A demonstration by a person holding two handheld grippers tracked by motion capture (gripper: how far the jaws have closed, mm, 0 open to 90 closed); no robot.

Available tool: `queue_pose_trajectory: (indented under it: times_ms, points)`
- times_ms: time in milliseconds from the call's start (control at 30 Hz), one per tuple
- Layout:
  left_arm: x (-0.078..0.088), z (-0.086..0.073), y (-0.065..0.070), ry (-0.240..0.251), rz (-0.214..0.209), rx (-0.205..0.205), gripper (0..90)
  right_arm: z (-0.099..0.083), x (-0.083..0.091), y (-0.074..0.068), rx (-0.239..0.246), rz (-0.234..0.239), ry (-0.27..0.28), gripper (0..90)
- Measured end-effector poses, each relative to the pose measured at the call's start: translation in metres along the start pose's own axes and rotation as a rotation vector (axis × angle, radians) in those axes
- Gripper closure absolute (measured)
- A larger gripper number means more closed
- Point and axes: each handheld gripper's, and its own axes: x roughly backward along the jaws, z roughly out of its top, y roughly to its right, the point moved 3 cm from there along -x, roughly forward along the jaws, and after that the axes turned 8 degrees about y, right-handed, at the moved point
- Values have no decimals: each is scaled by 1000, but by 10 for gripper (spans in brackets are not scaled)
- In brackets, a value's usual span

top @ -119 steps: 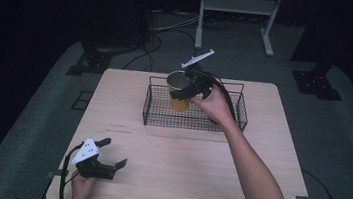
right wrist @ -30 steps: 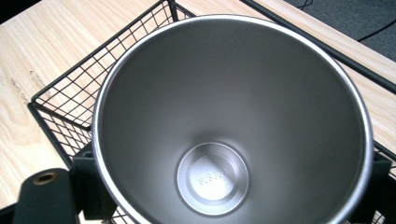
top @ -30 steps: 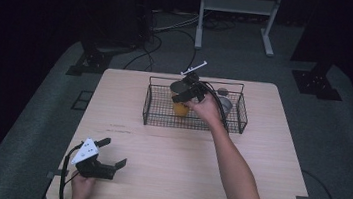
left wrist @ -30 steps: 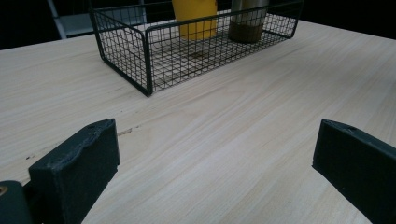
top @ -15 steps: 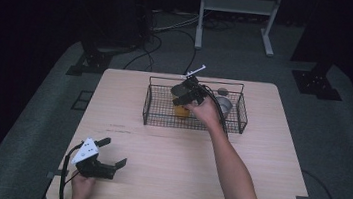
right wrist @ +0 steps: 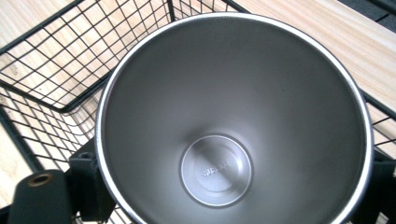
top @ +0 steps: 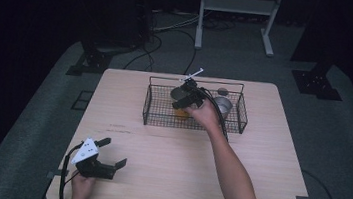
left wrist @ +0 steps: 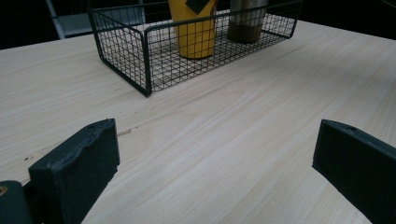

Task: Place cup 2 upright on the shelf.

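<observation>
The right gripper (top: 188,97) reaches into the black wire basket (top: 155,113) at the far middle of the desk (top: 258,159), its jaws straddling the yellow tumbler (top: 181,112) just under the rim. In the right gripper view the tumbler's steel interior (right wrist: 233,126) is seen from straight above, with one jaw at each side of the cup; the jaws have just been opening, and whether the pads press on the wall cannot be told. The person's right forearm (top: 230,166) stretches diagonally from the near edge to the basket, the hand (top: 205,115) wrapped round the gripper's body, which points downward. The tumbler stands upright on the basket floor in its left half, with a steel cup (top: 222,106) near it to the right. The left gripper (top: 106,164) rests low at the desk's near left corner, held in the left hand (top: 82,187), jaws spread wide with nothing between them, pointing towards the basket.
</observation>
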Motion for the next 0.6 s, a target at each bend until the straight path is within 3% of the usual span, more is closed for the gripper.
queue_pose_trajectory:
  times_ms: [600]
  points:
    - [0,0,1,-1,-1,1,0,-7,5,-4,21,11,5,104]
